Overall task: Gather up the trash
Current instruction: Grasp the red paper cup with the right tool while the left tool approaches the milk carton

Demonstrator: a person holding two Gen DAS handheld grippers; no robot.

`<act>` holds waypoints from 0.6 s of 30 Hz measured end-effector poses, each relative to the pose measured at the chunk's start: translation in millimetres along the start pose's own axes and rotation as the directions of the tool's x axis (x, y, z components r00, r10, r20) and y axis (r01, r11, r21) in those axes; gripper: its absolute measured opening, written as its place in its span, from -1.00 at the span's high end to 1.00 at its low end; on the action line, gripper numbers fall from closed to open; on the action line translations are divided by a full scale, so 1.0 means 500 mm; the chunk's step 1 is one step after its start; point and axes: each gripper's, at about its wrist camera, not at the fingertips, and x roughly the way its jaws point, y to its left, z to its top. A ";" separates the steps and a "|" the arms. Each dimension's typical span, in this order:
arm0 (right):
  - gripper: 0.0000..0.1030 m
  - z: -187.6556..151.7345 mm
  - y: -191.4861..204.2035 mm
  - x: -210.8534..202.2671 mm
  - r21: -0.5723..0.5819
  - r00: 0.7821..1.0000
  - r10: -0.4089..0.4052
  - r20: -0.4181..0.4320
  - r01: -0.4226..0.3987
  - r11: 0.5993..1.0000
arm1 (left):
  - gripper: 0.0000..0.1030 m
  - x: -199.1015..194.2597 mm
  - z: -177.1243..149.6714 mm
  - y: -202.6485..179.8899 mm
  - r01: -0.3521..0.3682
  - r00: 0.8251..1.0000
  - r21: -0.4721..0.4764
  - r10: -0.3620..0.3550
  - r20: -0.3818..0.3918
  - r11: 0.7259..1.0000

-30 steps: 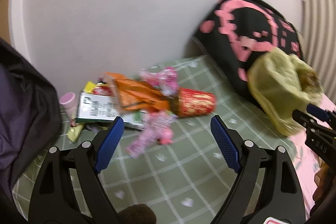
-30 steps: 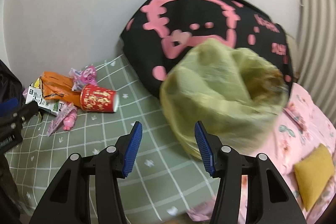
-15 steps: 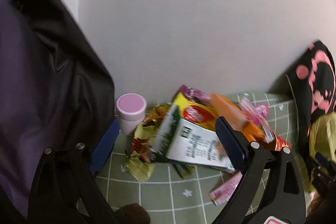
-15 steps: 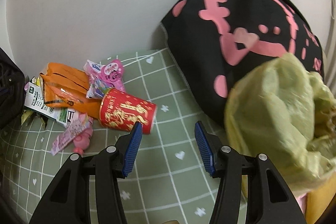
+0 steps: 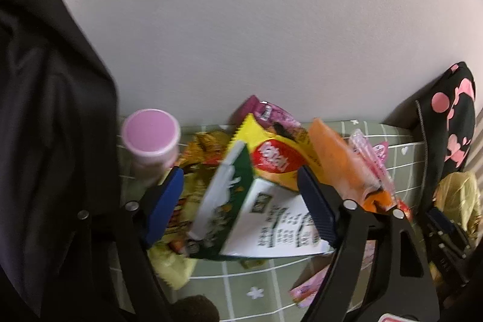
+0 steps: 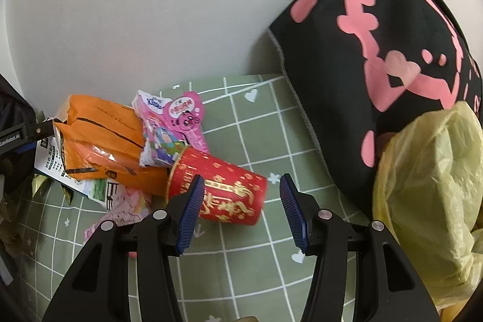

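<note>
We find a green checked sheet [image 6: 241, 267] running up to a pale wall [image 5: 256, 20], with the trash heaped at the join of the two. A black pillow [image 6: 377, 56] with pink print leans on the wall at the right; its far side is cut off by the frame. A yellow-green bag [image 6: 428, 201] sits in front of the pillow, its lower edge out of view and its contents not visible to us. Dark cloth [image 5: 45, 125] fills the left of the left wrist view and hides whatever lies behind it. In the heap we note an orange pack [image 6: 102, 138], a green-and-white carton [image 5: 241, 216] lying tilted with blurred print we cannot read, a yellow wrapper [image 5: 271, 153] partly tucked under the carton, and a red cup [image 6: 223, 189] on its side, touching the orange pack. A pink wrapper [image 6: 184, 113] rests on top of the orange pack and the cup's end. A pink-lidded cup [image 5: 151, 135] stands upright beside the dark cloth. Smaller wrappers under the carton are too blurred to identify. The left gripper [image 5: 241, 210] has its jaws spread but closing, with the carton between them; we see no pad pressing on it. The right gripper [image 6: 240, 212] has its jaws spread, the red cup lying between the tips; whether the left pad touches the cup we cannot tell.
</note>
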 end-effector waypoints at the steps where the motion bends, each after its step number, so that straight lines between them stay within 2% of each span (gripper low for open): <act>1: 0.05 0.002 0.008 0.006 -0.016 1.000 -0.002 -0.002 0.002 1.000 | -0.39 0.004 0.000 -0.005 0.012 1.000 -0.006 -0.012 -0.013 1.000; 8: 0.05 0.003 0.051 0.057 -0.093 0.998 0.031 -0.053 -0.036 0.995 | -0.38 -0.012 -0.013 -0.043 -0.006 0.999 0.046 0.008 -0.041 0.999; 12: 0.05 0.001 0.066 0.072 -0.207 0.999 -0.016 -0.049 0.005 0.978 | -0.33 -0.021 -0.010 -0.046 -0.006 0.998 0.040 0.008 -0.055 0.999; 18: 0.05 0.014 0.006 0.084 -0.180 0.997 -0.051 -0.050 0.042 0.983 | -0.27 -0.032 -0.006 -0.031 0.003 0.998 0.027 -0.002 -0.061 1.000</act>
